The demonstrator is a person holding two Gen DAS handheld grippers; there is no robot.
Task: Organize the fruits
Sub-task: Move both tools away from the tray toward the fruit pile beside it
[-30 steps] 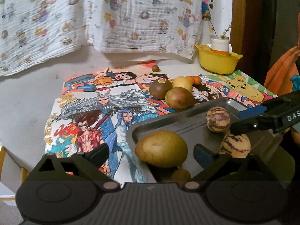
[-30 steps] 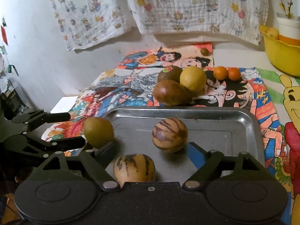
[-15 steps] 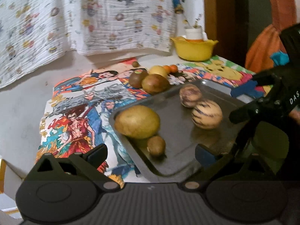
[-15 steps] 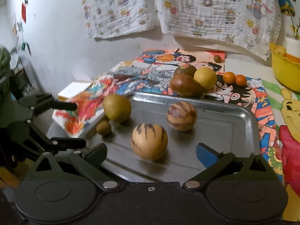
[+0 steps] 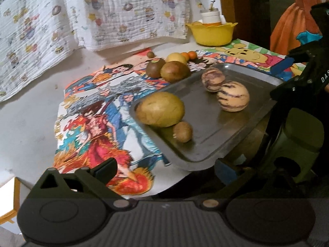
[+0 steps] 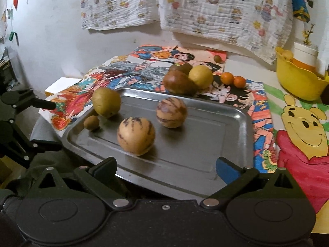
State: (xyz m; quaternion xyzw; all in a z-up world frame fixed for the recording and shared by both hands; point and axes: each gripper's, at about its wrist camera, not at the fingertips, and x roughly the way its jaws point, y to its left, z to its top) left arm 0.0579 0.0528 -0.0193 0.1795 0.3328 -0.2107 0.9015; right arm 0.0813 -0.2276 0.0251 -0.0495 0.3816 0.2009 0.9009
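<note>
A metal tray (image 6: 236, 144) sits at the table's front edge and holds two striped melons (image 6: 135, 135) (image 6: 171, 112), a yellow-green fruit (image 6: 106, 102) and a small brown fruit (image 6: 91, 122). The same tray (image 5: 242, 127) and fruits show in the left wrist view. Behind the tray lie a brown avocado (image 6: 178, 82), a kiwi-like fruit (image 6: 181, 66), a lemon (image 6: 200, 76) and two small oranges (image 6: 233, 79). My left gripper (image 5: 164, 167) is open and empty before the tray's near corner. My right gripper (image 6: 166, 165) is open and empty at the tray's front edge.
A yellow bowl (image 6: 296, 82) with a white cup stands at the back right. A cartoon cloth (image 5: 92, 127) covers the table. A patterned sheet (image 5: 102, 10) hangs on the wall. A small brown fruit (image 6: 217, 58) lies far back.
Both grippers have pulled back and away from the tray. More of the tray and its fruits shows. Both stay open and empty.
</note>
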